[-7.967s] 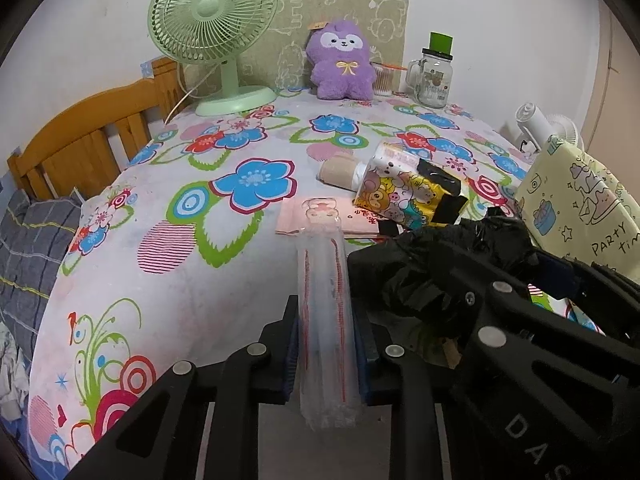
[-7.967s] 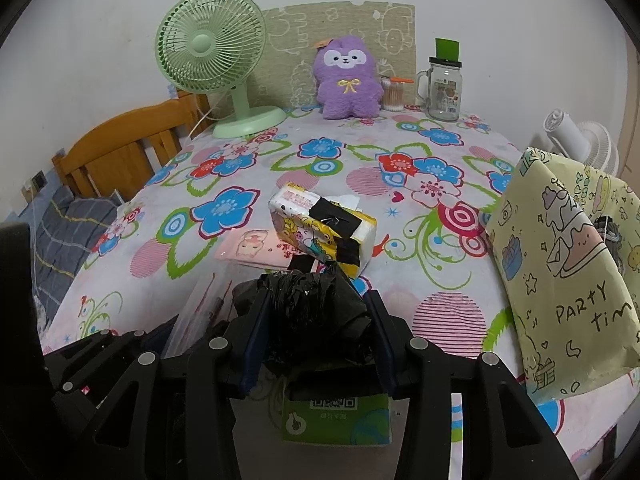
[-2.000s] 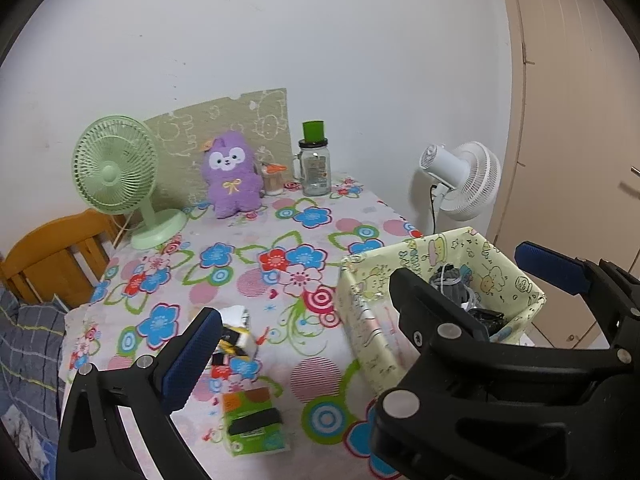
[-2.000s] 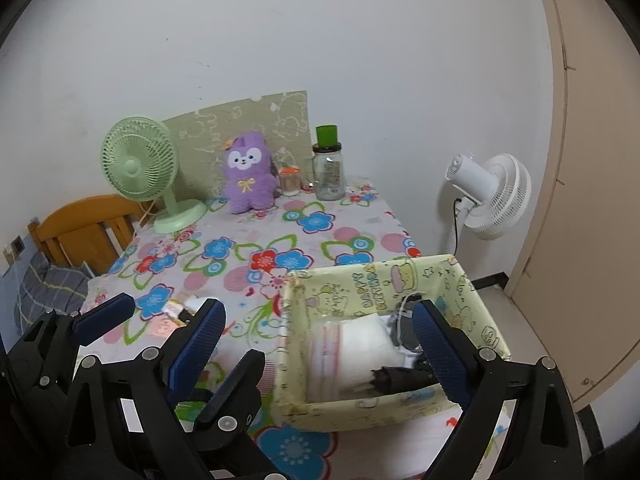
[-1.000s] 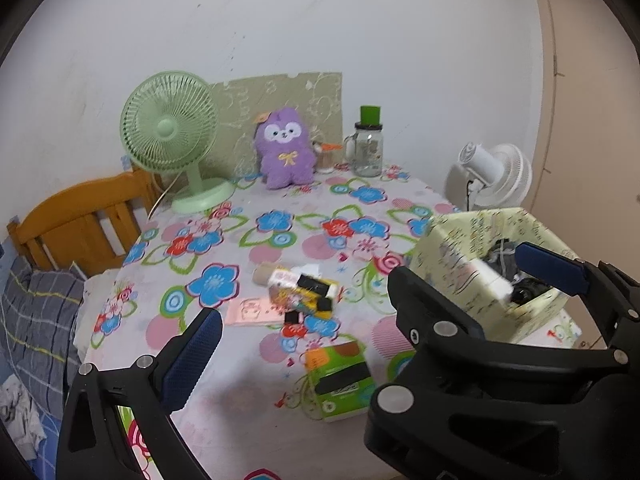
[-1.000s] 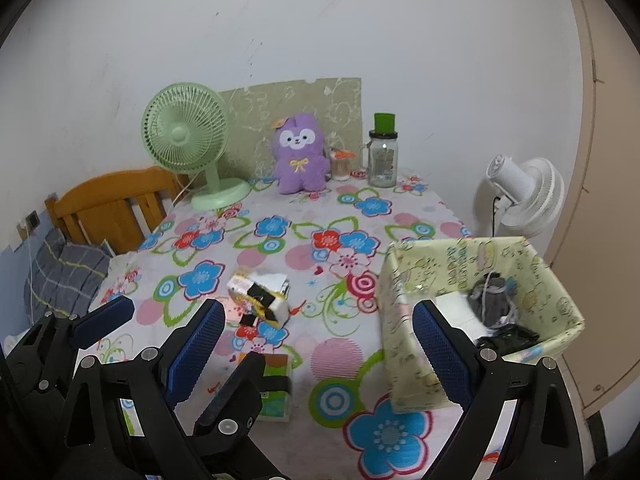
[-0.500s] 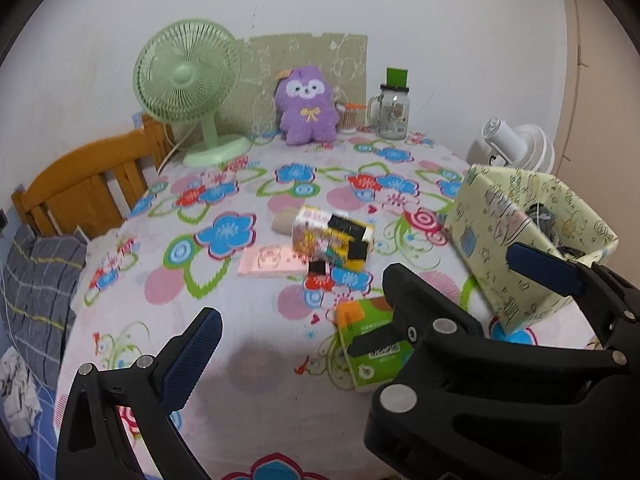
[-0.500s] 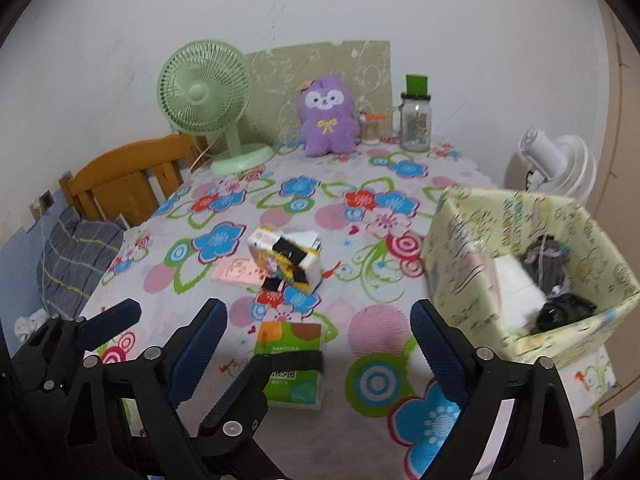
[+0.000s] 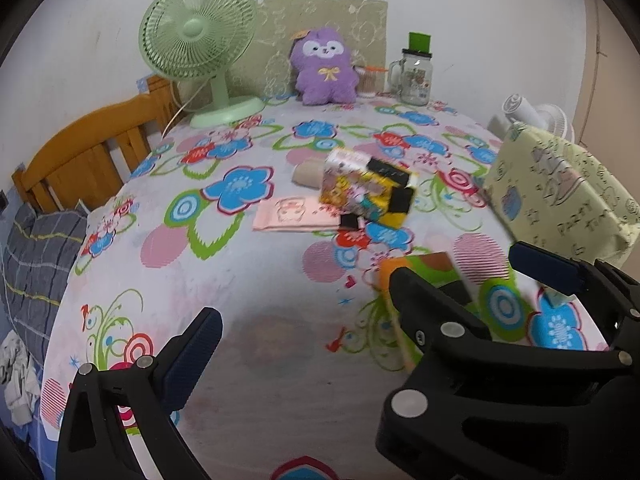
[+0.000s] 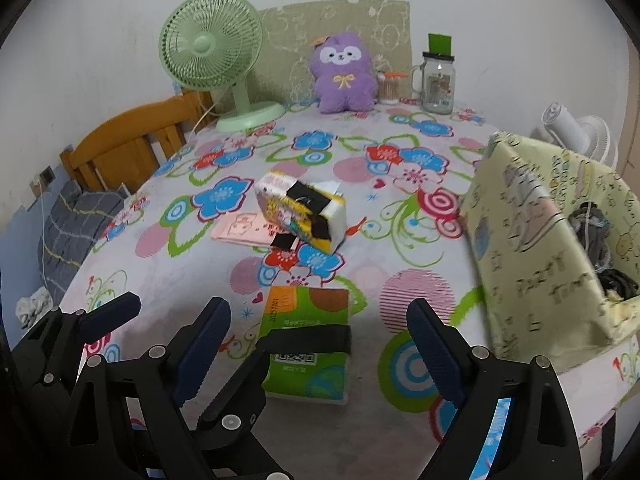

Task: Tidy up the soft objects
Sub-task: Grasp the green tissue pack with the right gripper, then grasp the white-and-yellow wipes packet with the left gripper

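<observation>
A green tissue pack (image 10: 306,320) with a black band lies on the flowered tablecloth (image 10: 160,272), showing in the gap between my right gripper's (image 10: 318,308) wide jaws, which are closing slightly; the pads do not touch it. My left gripper (image 9: 324,320) hangs open beside it, one finger (image 10: 108,316) left of the right gripper, the other crossing under it. Further back sit a yellow cartoon tissue pack (image 10: 300,212), a flat pink packet (image 10: 240,234) and a beige roll (image 9: 306,174). The yellow-green paper bag (image 10: 532,248) at the right holds grey and black items (image 10: 592,224).
At the back stand a green fan (image 10: 212,52), a purple plush (image 10: 346,76), a small jar of sticks (image 10: 390,88) and a glass mug (image 10: 438,84). A wooden chair (image 10: 132,144) with grey plaid cloth is left; a white fan (image 10: 576,128) right. The table edge runs below the bag.
Both grippers have sunk toward the table and tipped down, so the packs look larger. The green pack now sits between the right fingers. The items held earlier are released.
</observation>
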A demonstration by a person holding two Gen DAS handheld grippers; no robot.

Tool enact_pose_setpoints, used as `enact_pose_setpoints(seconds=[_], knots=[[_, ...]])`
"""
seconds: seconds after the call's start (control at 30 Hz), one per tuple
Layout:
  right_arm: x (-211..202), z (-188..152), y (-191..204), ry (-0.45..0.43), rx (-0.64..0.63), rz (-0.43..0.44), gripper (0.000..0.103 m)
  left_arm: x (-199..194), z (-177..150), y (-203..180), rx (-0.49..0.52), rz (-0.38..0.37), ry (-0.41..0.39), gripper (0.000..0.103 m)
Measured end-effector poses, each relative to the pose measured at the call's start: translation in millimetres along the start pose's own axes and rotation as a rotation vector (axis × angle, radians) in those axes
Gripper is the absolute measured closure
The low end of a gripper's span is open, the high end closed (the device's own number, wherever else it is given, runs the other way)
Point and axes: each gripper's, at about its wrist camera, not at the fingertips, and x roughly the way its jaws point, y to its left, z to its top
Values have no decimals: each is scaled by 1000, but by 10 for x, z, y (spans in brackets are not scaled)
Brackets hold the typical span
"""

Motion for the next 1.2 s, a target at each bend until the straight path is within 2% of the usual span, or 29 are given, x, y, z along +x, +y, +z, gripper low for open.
enact_pose_setpoints(seconds=[0.33, 0.43, 0.47, 0.5, 0.6, 1.2], knots=[[316, 20, 71, 98, 9, -14, 22, 208, -21, 173, -15, 40, 44, 1], [400, 16, 116, 136, -8, -15, 34, 282, -42, 148, 2, 45, 65, 1], [420, 13, 124, 145, -15, -27, 43, 295, -44, 148, 2, 42, 69, 1], [422, 12, 125, 141, -19, -29, 47, 293, -40, 148, 2, 37, 65, 1], [434, 31, 114, 140, -18, -46, 51, 312, -14, 128, 6, 31, 66, 1], [360, 339, -282, 79, 61, -134, 54, 498, 449, -186, 93, -1, 22, 1]])
